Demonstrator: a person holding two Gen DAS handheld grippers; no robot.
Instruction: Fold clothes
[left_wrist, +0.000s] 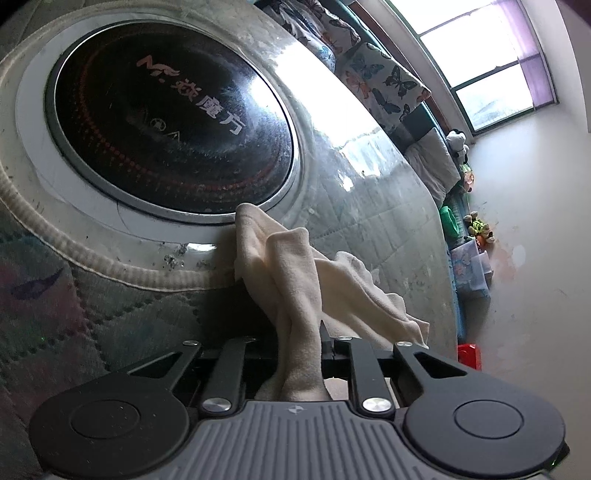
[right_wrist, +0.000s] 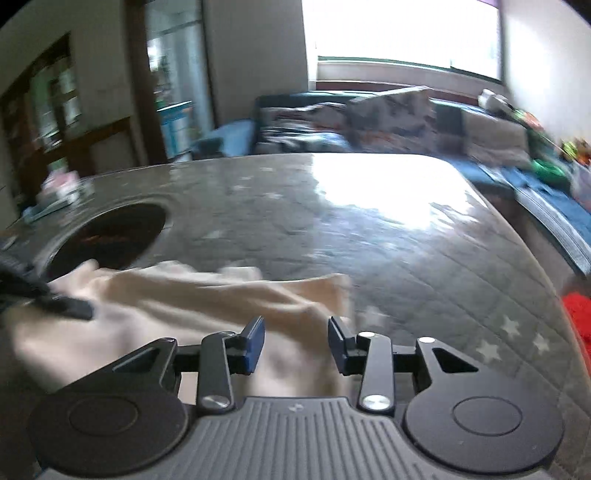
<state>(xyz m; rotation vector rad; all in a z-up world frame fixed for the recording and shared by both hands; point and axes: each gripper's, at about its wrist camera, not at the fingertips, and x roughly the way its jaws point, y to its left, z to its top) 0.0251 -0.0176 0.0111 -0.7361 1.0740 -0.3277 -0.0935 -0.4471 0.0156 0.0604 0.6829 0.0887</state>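
Cream fleecy cloth (left_wrist: 295, 295) bunched, clamped in left gripper (left_wrist: 299, 354), right gripper (right_wrist: 296, 343) parted, glossy quilted table (right_wrist: 406, 240)

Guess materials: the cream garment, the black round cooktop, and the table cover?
Cream garment: soft matte knit or fleece, probably cotton; limp folds, fuzzy nap.
Black round cooktop: glossy glass or ceramic; mirrors the window, printed lettering, metal rim.
Table cover: quilted fabric, likely under clear plastic; stitched diamonds beneath strong glare.

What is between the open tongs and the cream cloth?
Nothing visible. The right tongs stand open just above the cream cloth, with only air between. The left tongs already pinch it.
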